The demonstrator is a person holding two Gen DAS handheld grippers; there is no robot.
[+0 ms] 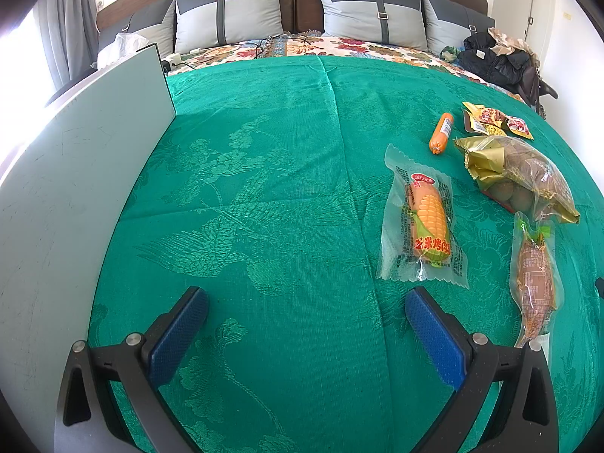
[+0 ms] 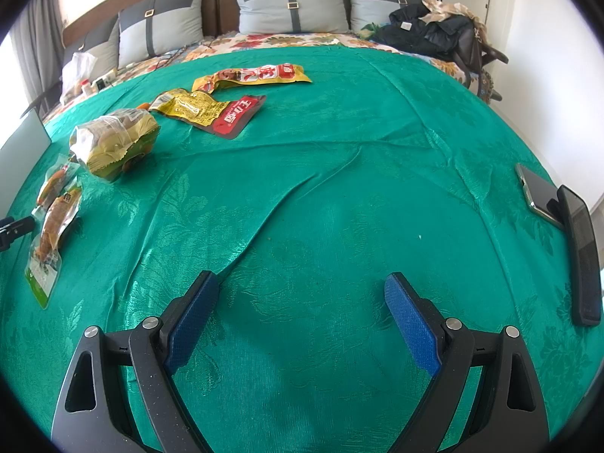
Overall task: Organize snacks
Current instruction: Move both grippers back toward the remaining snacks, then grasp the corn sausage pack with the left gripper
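Snacks lie on a green bed cover (image 1: 264, 188). In the left wrist view a corn sausage pack (image 1: 424, 219), an orange sausage (image 1: 441, 133), a gold bag of round snacks (image 1: 517, 173), a brown snack pack (image 1: 534, 275) and yellow-red packets (image 1: 494, 119) lie to the right. My left gripper (image 1: 305, 309) is open and empty above the cloth, left of the corn pack. My right gripper (image 2: 302, 294) is open and empty over bare cloth. The right wrist view shows the gold bag (image 2: 113, 141), yellow-red packets (image 2: 211, 107) (image 2: 256, 74) and two packs (image 2: 54, 219) far left.
A grey-white board (image 1: 75, 188) stands at the left. Two phones (image 2: 581, 253) (image 2: 538, 192) lie at the right edge of the cover. Pillows (image 1: 226, 11) and dark clothes (image 1: 494, 56) are at the bed's head. The cover has folds (image 2: 302, 188).
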